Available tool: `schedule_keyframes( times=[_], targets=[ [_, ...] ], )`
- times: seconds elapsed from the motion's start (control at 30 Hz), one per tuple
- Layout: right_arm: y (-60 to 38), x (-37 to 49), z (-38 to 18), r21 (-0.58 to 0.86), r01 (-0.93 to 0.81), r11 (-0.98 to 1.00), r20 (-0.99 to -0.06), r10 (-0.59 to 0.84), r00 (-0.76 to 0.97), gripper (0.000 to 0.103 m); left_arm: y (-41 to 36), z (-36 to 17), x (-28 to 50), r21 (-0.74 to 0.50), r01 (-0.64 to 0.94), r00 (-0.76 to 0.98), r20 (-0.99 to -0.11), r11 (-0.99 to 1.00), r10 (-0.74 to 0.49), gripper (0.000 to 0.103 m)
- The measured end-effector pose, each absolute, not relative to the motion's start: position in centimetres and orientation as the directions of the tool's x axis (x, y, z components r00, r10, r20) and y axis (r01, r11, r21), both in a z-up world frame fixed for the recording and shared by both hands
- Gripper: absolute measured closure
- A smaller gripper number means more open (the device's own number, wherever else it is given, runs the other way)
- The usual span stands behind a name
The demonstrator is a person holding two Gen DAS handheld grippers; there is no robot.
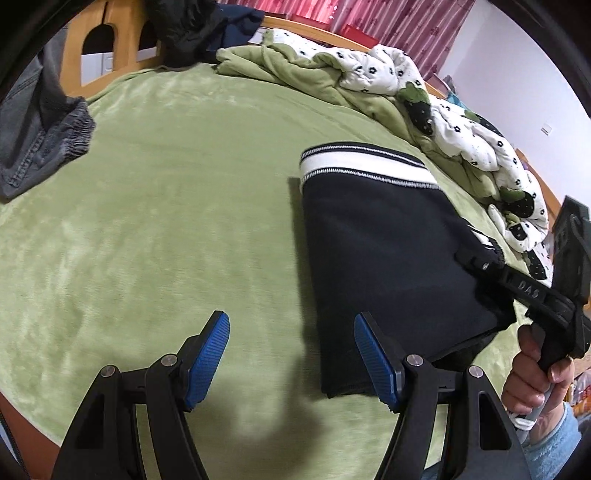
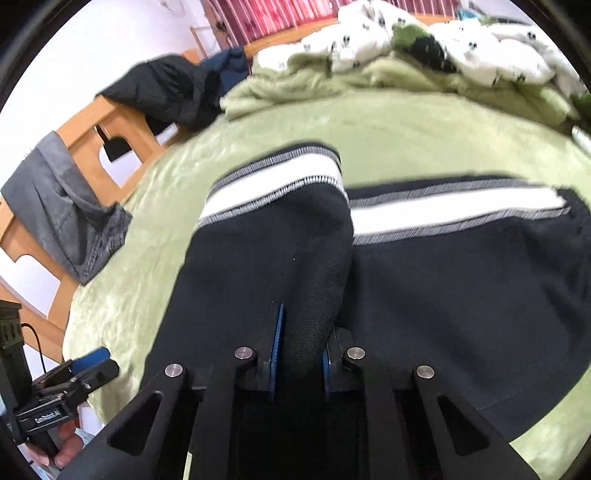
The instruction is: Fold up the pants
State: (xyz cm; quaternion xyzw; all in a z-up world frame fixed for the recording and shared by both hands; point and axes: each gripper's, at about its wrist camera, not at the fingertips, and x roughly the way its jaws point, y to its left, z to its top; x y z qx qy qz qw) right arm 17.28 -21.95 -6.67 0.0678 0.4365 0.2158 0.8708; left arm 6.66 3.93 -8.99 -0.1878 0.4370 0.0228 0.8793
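Observation:
Black pants with a white striped waistband lie folded on the green bed cover. My left gripper is open and empty, hovering over the cover just left of the pants' near edge. My right gripper is shut on a raised fold of the black pants, lifting one half beside the other; the waistband shows in two sections. The right gripper also shows in the left wrist view at the pants' right edge. The left gripper shows in the right wrist view at lower left.
A rumpled green and white quilt lies along the far side of the bed. Grey jeans hang over the wooden bed frame at the left, with a dark jacket on it. Pink curtains hang behind.

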Motion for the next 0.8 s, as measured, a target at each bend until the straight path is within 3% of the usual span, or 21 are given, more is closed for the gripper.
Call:
schedule_keyframes(
  times=[0.33,0.57,0.67,0.8],
  targets=[
    [-36.4,17.5,-1.3,0.131,-0.178,0.975,-0.647,0.220,0.730,0.088,-4.0,-8.9,8.2,-0.311,-0.050,0.589,-0.776,0.949,-0.224,0.035],
    [-45.2,19.1,-6.2,0.076,0.003,0.997,-0.722,0.052,0.690,0.088,-8.5,-9.3,9.0,-0.280,0.039,0.550,-0.796,0.959,-0.254,0.035],
    [-46.0,18.8,-9.0,0.009,-0.017,1.000,-0.759,0.018,0.651,0.088,-9.6,-9.4,9.3,-0.292,0.055,0.531,-0.801,0.955,-0.276,0.035],
    [-46.1,17.7,-8.7,-0.010,-0.029,1.000,-0.738,0.013,0.675,0.087,-11.0,-9.3,8.9,-0.275,0.126,0.509,-0.807,0.953,-0.300,0.035]
  ],
)
